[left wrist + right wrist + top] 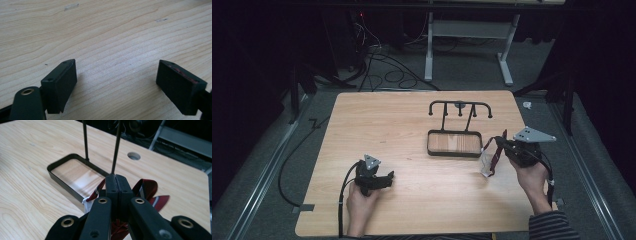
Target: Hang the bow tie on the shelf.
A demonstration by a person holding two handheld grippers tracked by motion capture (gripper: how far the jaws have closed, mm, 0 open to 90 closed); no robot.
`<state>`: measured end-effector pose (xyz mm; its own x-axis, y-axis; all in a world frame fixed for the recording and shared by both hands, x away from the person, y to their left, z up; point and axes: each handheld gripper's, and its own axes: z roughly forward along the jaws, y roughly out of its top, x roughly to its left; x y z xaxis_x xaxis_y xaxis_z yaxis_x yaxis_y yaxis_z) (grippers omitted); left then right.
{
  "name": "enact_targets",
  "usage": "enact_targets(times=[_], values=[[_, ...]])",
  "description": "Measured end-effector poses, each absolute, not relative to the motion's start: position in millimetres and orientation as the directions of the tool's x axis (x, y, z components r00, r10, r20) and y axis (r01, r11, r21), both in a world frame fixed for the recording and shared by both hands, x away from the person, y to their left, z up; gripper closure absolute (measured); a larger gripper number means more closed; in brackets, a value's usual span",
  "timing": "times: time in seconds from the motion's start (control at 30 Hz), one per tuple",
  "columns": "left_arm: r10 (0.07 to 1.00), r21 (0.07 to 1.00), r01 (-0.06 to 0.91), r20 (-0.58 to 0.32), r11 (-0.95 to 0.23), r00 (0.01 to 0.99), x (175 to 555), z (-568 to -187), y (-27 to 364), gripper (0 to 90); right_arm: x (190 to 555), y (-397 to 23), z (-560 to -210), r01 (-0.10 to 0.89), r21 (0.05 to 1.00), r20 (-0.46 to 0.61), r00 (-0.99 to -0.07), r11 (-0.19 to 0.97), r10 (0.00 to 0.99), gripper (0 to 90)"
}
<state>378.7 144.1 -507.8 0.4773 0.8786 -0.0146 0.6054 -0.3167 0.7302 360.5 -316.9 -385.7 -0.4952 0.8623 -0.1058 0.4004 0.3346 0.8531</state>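
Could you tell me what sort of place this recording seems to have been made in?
Probably a lab or recording workspace, not a home. A bare wooden table stands on grey carpet amid dark surroundings, loose cables trail across the floor behind it, and a metal desk frame stands at the back.

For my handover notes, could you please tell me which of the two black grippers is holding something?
The right gripper, shut on a dark red striped lanyard; the left gripper stands open over bare table.

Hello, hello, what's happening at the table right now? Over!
Right gripper shut on dark red strap, lifted beside black rack. Left gripper open, nothing between jaws, low over table. Path to rack clear.
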Motion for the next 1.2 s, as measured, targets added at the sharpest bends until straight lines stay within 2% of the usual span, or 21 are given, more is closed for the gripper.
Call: enact_targets(times=[0.73,1.2], values=[[0.878,0.730,0.605,-0.015,-0.317,0.478,379,-508,144,17.2,364,-287,-358,0.317,0.876,-0.136,-0.560,0.363,0.817,90.0],[0.878,0.730,0.605,-0.015,-0.317,0.478,379,-508,144,17.2,373,-270,-353,0.305,0.887,-0.107,-0.594,0.347,0.797,90.0]])
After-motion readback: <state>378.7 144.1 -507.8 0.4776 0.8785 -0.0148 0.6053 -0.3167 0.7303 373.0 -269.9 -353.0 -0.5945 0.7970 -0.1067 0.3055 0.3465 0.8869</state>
